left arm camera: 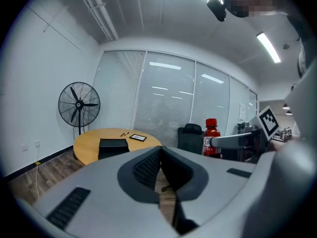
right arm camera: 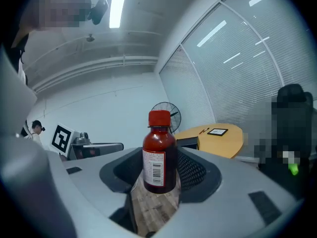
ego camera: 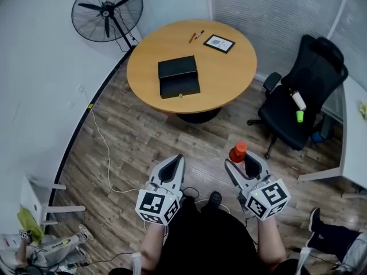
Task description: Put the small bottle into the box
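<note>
A small red bottle (ego camera: 238, 152) with a red cap and a white label stands upright between the jaws of my right gripper (ego camera: 241, 158), which is shut on it. In the right gripper view the bottle (right arm camera: 159, 152) fills the gap between the dark pads (right arm camera: 190, 170). My left gripper (ego camera: 176, 161) is held beside it, shut and with nothing in it; its view shows the bottle (left arm camera: 211, 138) off to the right. The black box (ego camera: 179, 76) lies open on the round wooden table (ego camera: 229, 79), well ahead of both grippers.
Two pens (ego camera: 196, 36) and a framed card (ego camera: 219, 43) lie at the table's far side. A standing fan (ego camera: 107, 10) is at the back left, and a black office chair (ego camera: 304, 102) at the right. A white cable (ego camera: 106, 148) runs over the wooden floor.
</note>
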A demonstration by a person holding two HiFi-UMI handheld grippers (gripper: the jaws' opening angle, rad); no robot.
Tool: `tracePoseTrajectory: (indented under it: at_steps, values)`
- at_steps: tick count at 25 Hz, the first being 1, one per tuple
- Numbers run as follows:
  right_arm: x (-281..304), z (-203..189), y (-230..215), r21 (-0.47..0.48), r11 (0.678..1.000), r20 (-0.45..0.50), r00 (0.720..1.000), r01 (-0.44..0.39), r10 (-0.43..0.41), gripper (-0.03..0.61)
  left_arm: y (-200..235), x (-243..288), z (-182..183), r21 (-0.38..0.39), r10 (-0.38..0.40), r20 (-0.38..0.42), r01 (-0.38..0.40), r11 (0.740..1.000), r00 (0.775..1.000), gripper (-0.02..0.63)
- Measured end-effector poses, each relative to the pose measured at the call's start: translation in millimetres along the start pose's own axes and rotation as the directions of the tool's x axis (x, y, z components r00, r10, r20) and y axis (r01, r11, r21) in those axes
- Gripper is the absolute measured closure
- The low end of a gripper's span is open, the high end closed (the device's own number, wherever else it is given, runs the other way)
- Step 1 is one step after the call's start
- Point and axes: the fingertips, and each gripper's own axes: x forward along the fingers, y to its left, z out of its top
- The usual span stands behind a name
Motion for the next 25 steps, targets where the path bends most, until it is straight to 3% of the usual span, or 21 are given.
tracePoseTrajectory:
  at_steps: [7, 16, 25]
  values:
    - [-11.0, -11.2, -0.6, 0.022, 1.0, -0.027, 0.999, -0.018, 0.019, 0.362, -6.7, -9.7, -7.7, -0.011, 0.028, -0.012, -0.028, 1.0, 1.0, 0.617]
    - [-8.5, -21.8, 1.4, 0.035, 0.999, -0.047, 0.999, -0.018, 0.02, 0.362, -4.7, -6.7, -15.7, -0.01, 0.001, -0.029, -0.001, 1.0, 1.0, 0.617]
    - [20.1, -7.8, -21.1, 0.062, 0.998, -0.033, 0.999, 0.02, -0.018, 0.362, 20.6, 33.0, -16.0, -0.035, -0.037, -0.03, 0.036, 0.999, 0.999, 0.617]
